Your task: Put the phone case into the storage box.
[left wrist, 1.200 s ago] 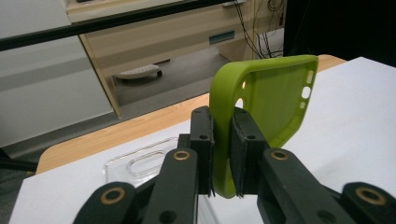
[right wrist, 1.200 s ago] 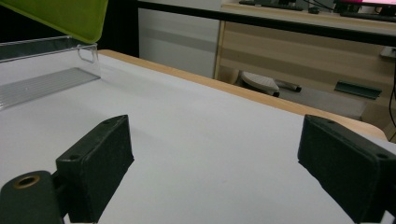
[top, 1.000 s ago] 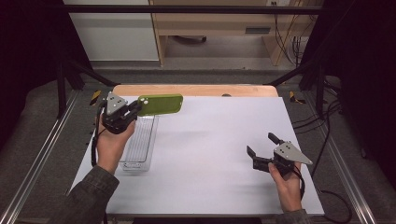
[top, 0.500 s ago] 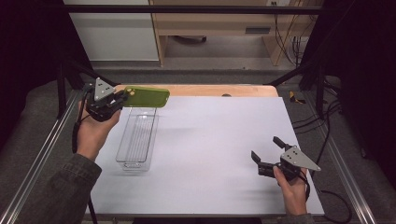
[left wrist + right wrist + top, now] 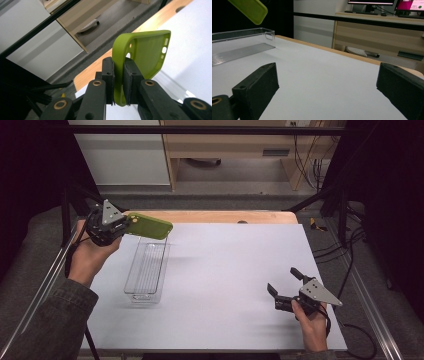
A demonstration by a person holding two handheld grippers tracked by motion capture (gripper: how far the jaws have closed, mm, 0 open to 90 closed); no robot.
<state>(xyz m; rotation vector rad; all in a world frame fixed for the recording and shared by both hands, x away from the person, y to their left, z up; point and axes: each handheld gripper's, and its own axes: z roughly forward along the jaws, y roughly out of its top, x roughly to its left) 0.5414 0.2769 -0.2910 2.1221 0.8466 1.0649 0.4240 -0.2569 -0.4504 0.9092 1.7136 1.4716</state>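
One lime-green soft phone case (image 5: 147, 52)

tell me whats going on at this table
A person holds a gripper in each hand. The left gripper is clamped on the edge of a green phone case, held in the air above the far end of a clear plastic tray. The right gripper rests open near the table's front right corner, holding nothing.

Matt green rubbery phone case (image 5: 147, 53), clear glossy ribbed plastic tray (image 5: 146, 270), smooth white tabletop (image 5: 225, 285) edged in wood
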